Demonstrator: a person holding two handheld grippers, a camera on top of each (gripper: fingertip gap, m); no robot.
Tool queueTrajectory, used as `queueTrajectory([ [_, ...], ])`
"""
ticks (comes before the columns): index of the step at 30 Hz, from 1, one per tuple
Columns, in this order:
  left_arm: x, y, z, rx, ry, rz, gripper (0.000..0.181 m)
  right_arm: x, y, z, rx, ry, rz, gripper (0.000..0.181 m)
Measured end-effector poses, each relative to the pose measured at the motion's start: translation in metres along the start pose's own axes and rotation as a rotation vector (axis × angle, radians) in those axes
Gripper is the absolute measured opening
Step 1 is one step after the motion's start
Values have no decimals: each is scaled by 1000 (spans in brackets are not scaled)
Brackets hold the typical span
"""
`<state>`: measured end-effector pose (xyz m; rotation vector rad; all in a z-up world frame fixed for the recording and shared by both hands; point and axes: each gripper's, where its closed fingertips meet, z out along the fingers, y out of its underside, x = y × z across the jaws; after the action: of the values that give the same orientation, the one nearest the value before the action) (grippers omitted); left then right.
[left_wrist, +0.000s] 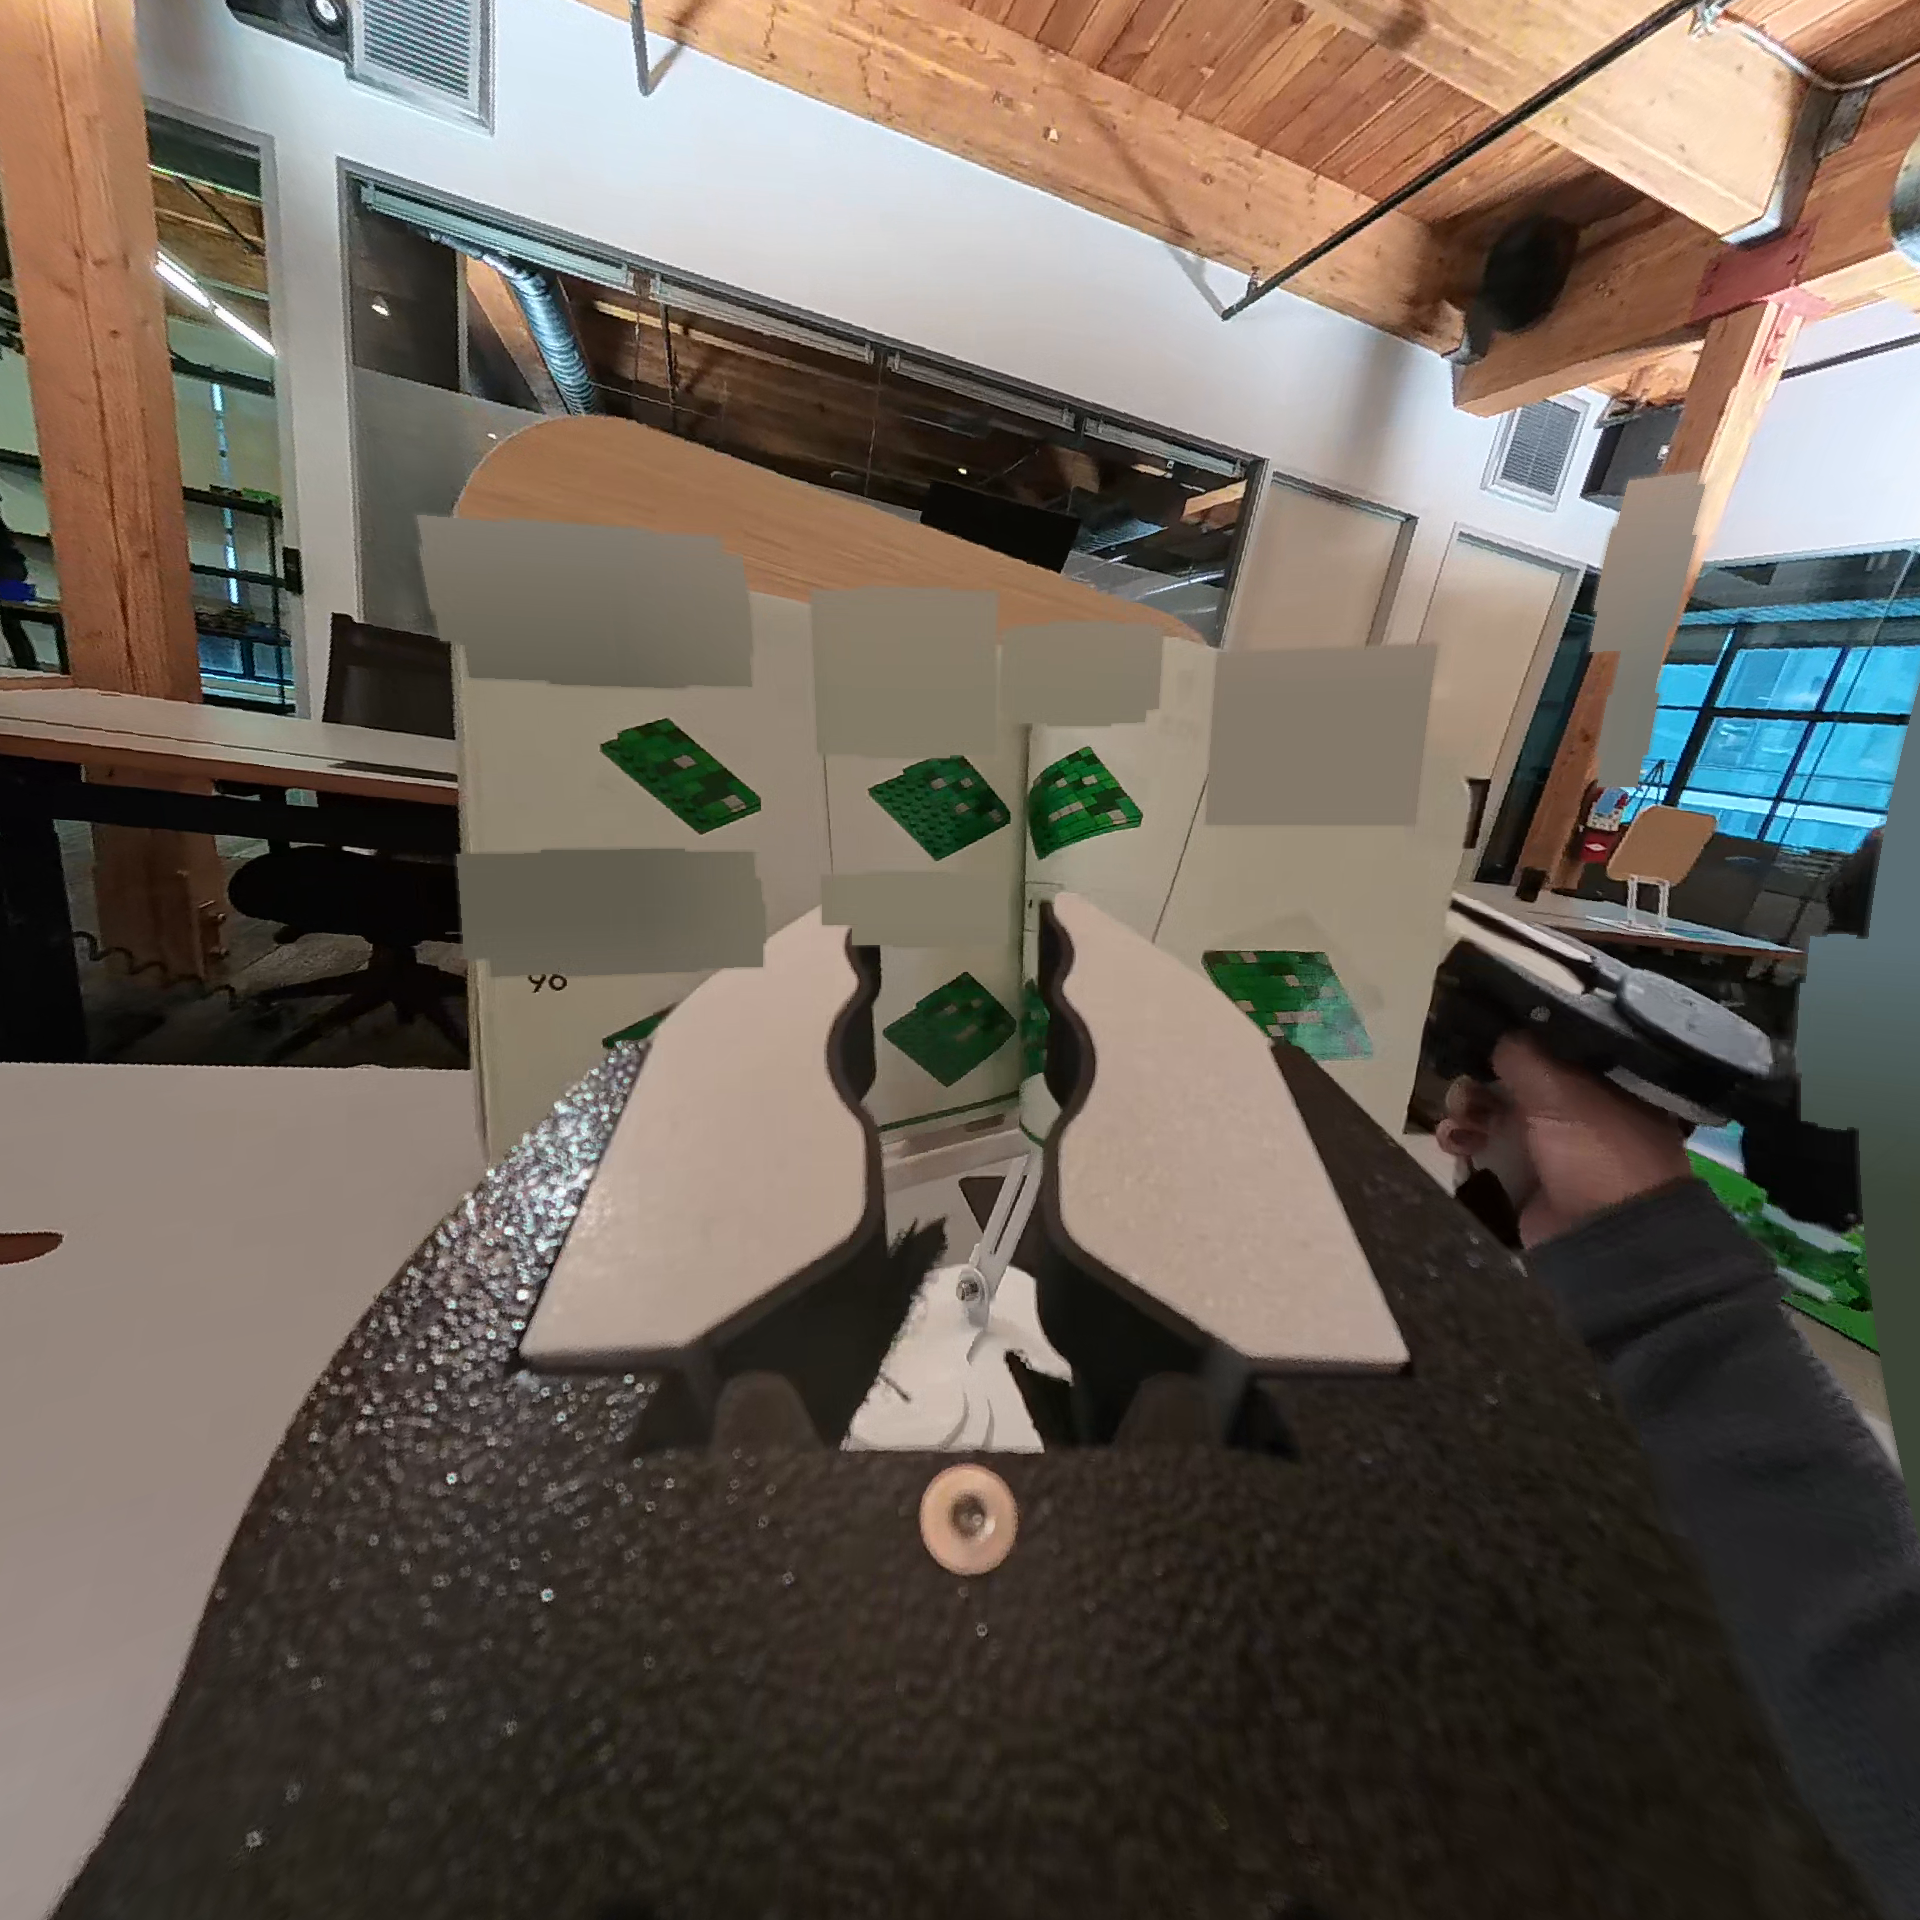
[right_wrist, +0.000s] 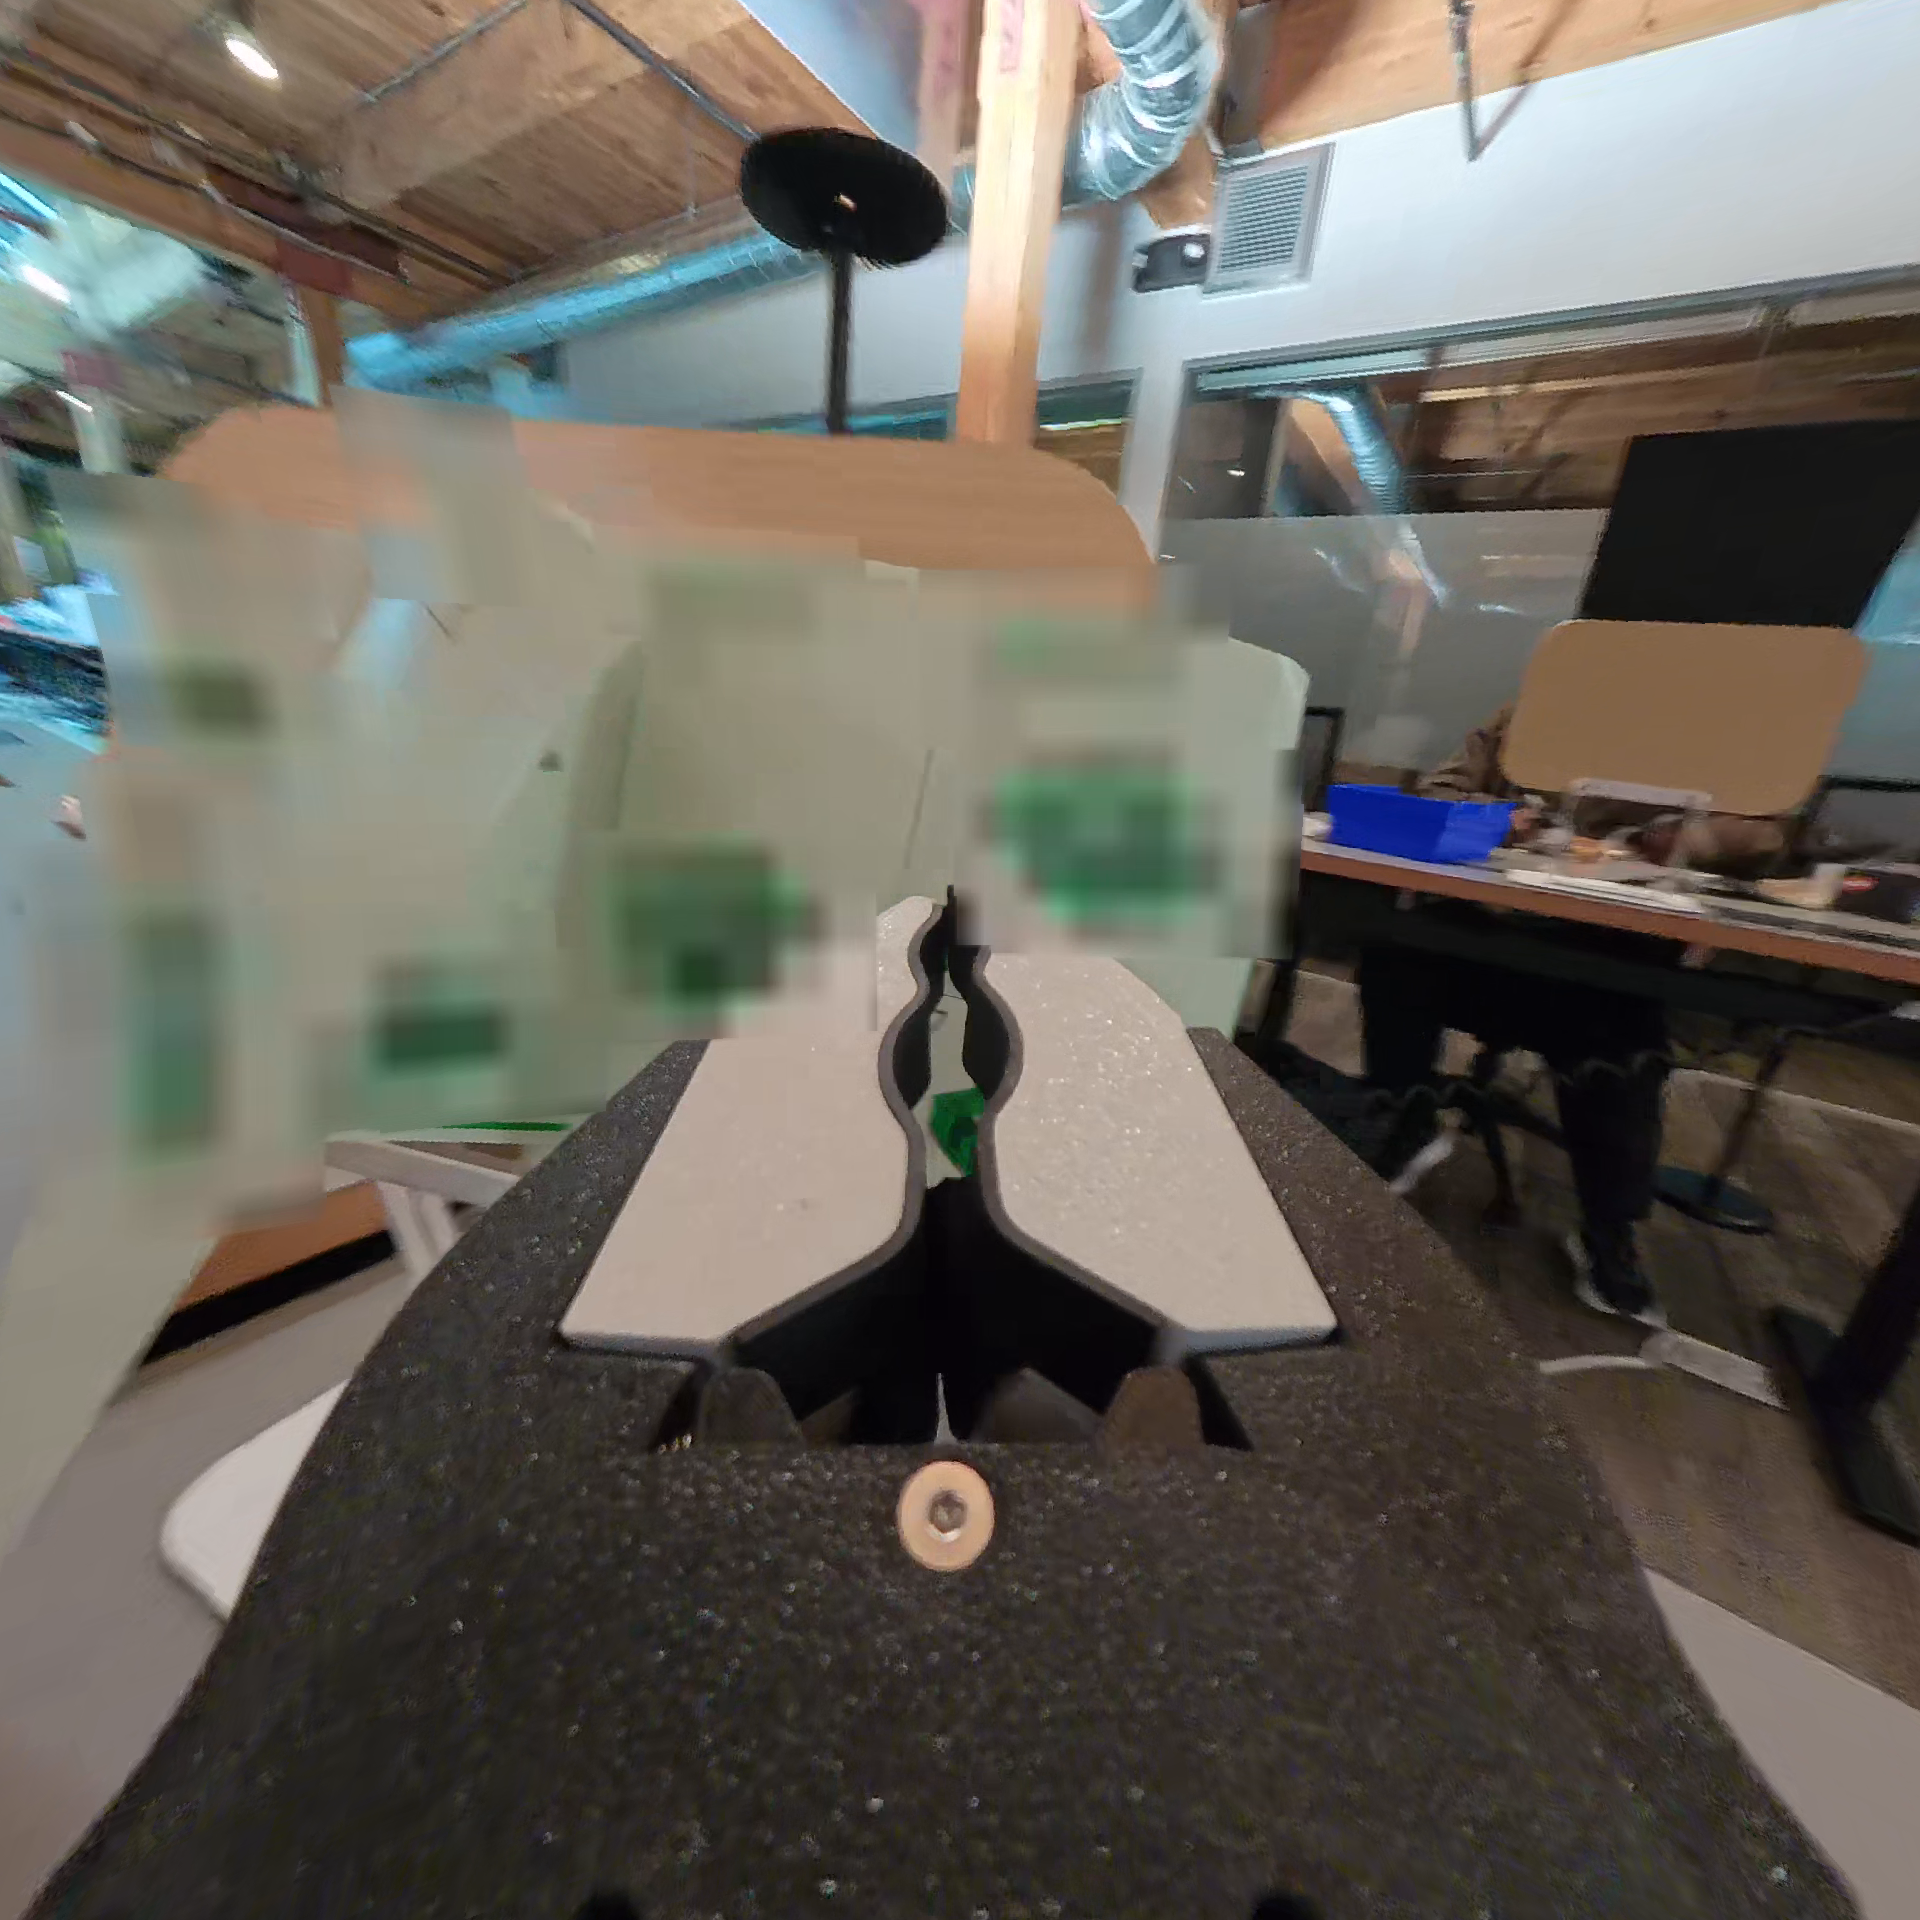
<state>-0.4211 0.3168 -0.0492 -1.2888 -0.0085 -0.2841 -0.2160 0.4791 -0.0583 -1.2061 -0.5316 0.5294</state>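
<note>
Green brick (right_wrist: 956, 1127): small, pinched between the right gripper's (right_wrist: 948, 940) nearly closed jaws, partway down their length
Left gripper (left_wrist: 956, 930): jaws parted with nothing between them, pointing at the sheets
Sheets (left_wrist: 914, 800): white pages picturing green brick plates, standing on a board (left_wrist: 727, 499) of pale wood just beyond both grippers
Hand (left_wrist: 1548, 1143): right of the board, in a dark sleeve, holding the other gripper
Table (left_wrist: 208, 1195): white top below and left of the board
Blue bin (right_wrist: 1418, 821): on a desk well right of the board, a seated person behind it
Room: timber beams, silver ducts, glass partitions behind the board
</note>
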Motion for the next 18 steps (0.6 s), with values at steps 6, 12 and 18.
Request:
queueTrajectory([
  [6, 27, 45, 21, -183, 127, -41, 32, -29, -47, -28, 125, -293, 246, 26],
  [12, 54, 87, 38, -281, 199, -111, 33, -64, -19, -53, -248, -622, 482, 61],
  [18, 63, 100, 41, -313, 223, -114, 33, -90, 15, -45, -421, -740, 584, 62],
])
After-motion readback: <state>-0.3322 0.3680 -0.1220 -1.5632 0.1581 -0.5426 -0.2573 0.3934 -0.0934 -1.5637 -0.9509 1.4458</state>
